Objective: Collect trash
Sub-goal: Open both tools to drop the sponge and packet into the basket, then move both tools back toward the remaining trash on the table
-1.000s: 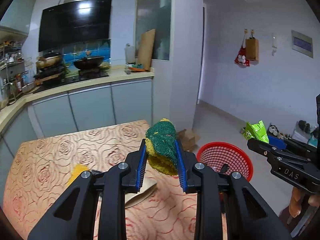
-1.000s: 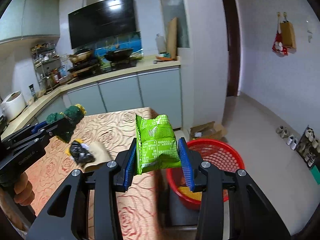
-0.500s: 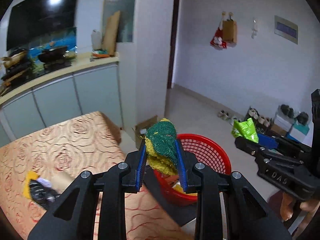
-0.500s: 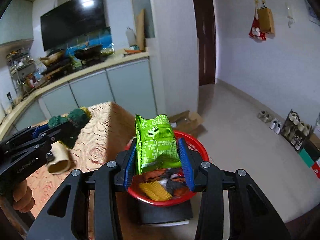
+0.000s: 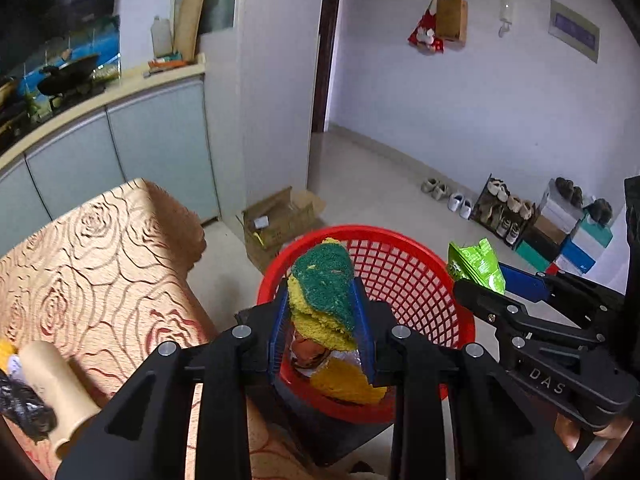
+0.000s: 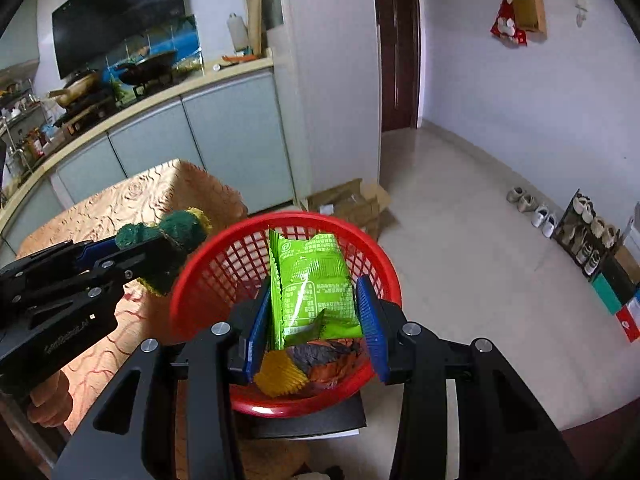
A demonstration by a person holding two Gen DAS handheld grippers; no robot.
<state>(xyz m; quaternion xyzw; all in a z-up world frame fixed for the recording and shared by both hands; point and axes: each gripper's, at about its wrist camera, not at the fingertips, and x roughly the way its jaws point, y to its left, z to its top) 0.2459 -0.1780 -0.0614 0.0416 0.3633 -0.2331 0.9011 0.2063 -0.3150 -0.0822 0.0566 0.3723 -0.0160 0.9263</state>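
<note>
Both hands have swung away from the table and dipped since a second ago, so the red basket [image 6: 372, 256] that sat off to the side then now lies right under the two grippers.

Pinched between the blue pads of the left gripper [image 5: 322, 320] is a scouring sponge [image 5: 324, 292], green face on yellow foam, folded over on itself, its long axis running up and away from the jaws over the basket's near rim. From the right wrist view the same sponge [image 6: 176, 232] pokes out just left of the basket rim, above the edge of the table.

Squeezed between the pads of the right gripper [image 6: 316, 320] is a green snack wrapper [image 6: 312, 284], standing on end with its long axis along the fingers and its crimped top edge pointing away, over the middle of the basket. Small white print and a panel cover its face, too fine to read.

Lower in the basket lie a yellow ridged piece [image 6: 280, 376] and some dark orange wrappers.

White letters "DAS" show on the side of the right gripper body in the left wrist view. Lettering on the left gripper's side is blurred.

On the rose-patterned tablecloth [image 5: 100, 264] a cardboard tube [image 5: 56, 384] lies beside a crumpled black bag [image 5: 20, 412]. Shoes line the far wall.
</note>
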